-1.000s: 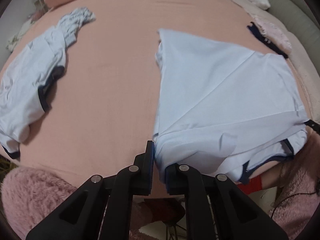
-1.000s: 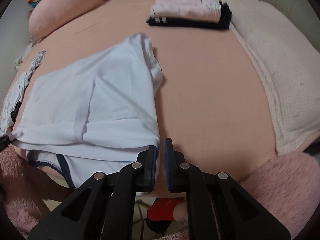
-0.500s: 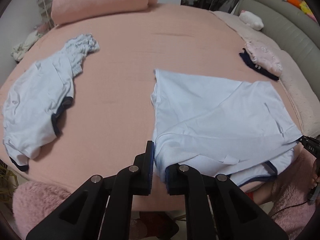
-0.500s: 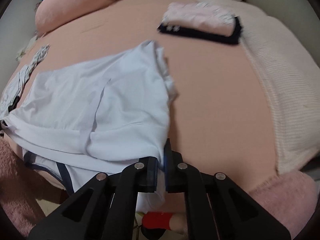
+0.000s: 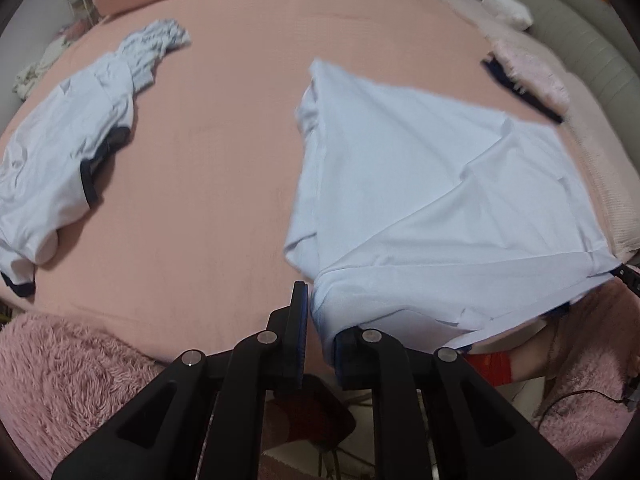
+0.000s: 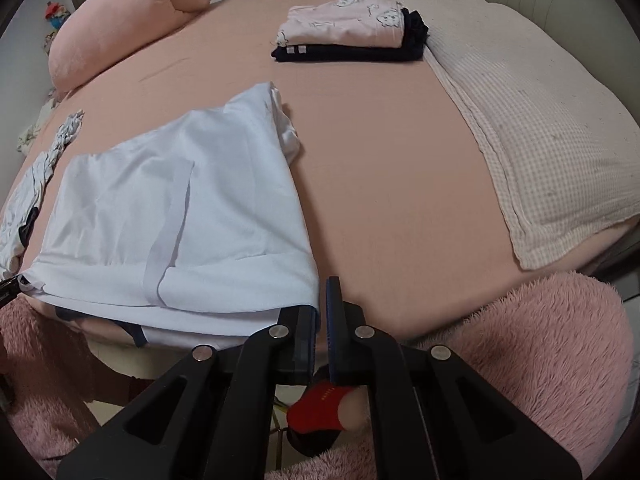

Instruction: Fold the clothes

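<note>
1. The white shirt (image 5: 432,208) lies half folded at the near edge of the soft pink bed (image 5: 224,168).
2. The left gripper (image 5: 320,320) has just been opening; cloth sits loose between its jaws.
3. The right gripper (image 6: 322,320) pinches the shirt's near right corner tight.
4. Next, I think, the right lets go too.

Two pale blue shirts: one (image 5: 440,208) spread centre-right, one (image 5: 68,152) crumpled at left. One stack of folded clothes (image 6: 352,32), upper centre. One pink pillow (image 6: 120,24), upper left. One checked blanket (image 6: 540,140), right. Two grippers (image 5: 320,316) (image 6: 322,316).
</note>
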A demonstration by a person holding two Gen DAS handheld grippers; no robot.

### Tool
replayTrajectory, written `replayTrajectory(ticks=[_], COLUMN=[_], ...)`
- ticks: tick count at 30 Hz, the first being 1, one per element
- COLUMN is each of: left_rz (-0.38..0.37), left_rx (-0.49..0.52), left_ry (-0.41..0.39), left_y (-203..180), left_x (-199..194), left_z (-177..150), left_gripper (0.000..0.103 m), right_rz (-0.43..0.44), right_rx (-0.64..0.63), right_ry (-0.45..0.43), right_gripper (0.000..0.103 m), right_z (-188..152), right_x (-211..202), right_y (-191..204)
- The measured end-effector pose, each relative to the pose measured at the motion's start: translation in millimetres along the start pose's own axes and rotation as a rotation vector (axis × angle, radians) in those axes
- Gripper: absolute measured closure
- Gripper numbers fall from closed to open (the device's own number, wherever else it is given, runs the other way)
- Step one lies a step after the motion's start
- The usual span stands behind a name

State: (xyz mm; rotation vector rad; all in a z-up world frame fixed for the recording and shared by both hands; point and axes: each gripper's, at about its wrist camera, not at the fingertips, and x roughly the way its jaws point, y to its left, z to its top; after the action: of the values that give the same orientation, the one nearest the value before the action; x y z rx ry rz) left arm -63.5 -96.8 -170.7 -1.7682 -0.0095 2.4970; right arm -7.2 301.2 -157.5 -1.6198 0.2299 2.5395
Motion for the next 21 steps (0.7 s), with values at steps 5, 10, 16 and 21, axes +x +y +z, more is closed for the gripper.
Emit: replayTrajectory(ticks=[5,10,16,21], left_rz=[-0.003,-0.126,-0.155,-0.137], left_rx=[-0.025,-0.032,0.057,0.110], left_ry=[0.039,-0.017,-0.111,-0.120], left_y=[5.1,18.2,3.1,-22.9], left_x=[-0.5,-41.3,-60.1,-54.3], left_z=[-0.7,-10.4,9.0,26.2], left_gripper=[0.060,0.051,0.051,0.051], right_rz=[-0.033,0.011,0.039,0.002], right_rx=[-0.001,0.014,-0.012,-0.127], right_ry=[0.145,0.040,-0.008,-0.014], right_gripper=[0.077,0.073,0.073,0.073], right_z=[3.9,1.1,21.9,35.9], right_x=[33.4,-10.2,-38.2,-48.0], right_y=[-1.7,-5.8,3.6,35.8])
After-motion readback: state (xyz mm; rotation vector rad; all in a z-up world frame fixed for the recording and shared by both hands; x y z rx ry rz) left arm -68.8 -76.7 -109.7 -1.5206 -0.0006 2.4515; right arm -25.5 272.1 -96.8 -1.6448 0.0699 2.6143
